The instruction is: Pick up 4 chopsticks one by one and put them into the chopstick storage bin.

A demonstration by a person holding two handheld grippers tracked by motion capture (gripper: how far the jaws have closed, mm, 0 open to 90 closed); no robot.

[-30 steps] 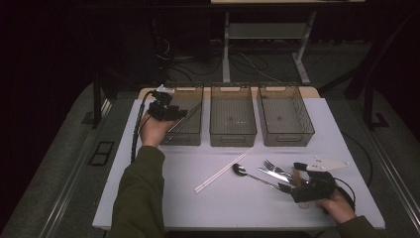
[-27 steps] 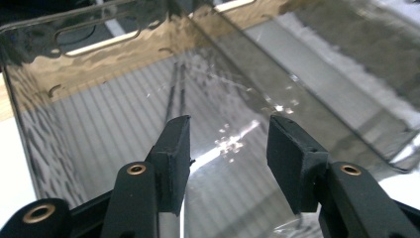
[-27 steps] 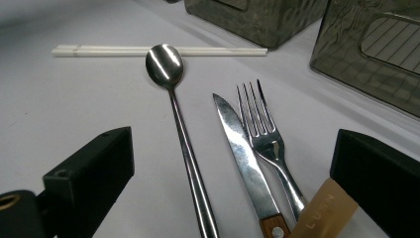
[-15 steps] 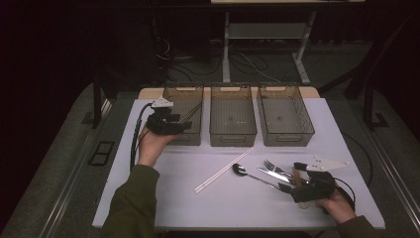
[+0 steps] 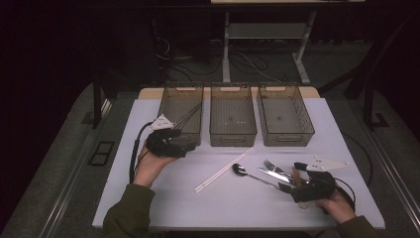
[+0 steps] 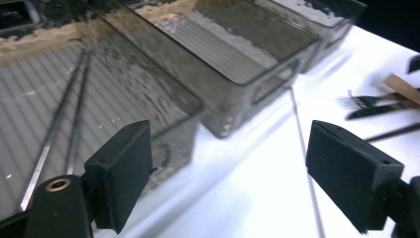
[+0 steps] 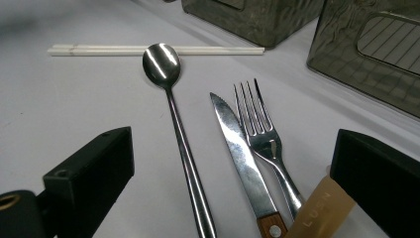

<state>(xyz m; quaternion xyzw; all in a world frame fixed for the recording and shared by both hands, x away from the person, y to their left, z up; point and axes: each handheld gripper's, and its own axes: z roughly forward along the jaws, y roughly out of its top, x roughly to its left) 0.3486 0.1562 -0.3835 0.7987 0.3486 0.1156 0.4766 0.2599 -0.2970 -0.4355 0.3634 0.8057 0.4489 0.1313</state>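
A high camera looks forward and down over the whole desk (image 5: 148,198). Two close, low cameras ride the tongs: the left faces the bins (image 6: 233,64), the right the cutlery. All three share the white chopsticks (image 5: 223,170) (image 7: 148,49).

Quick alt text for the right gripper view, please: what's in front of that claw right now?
The right claw stands open over a spoon, a steak knife and a fork lying side by side on the white table. White chopsticks lie crosswise beyond them, before two smoky bins.
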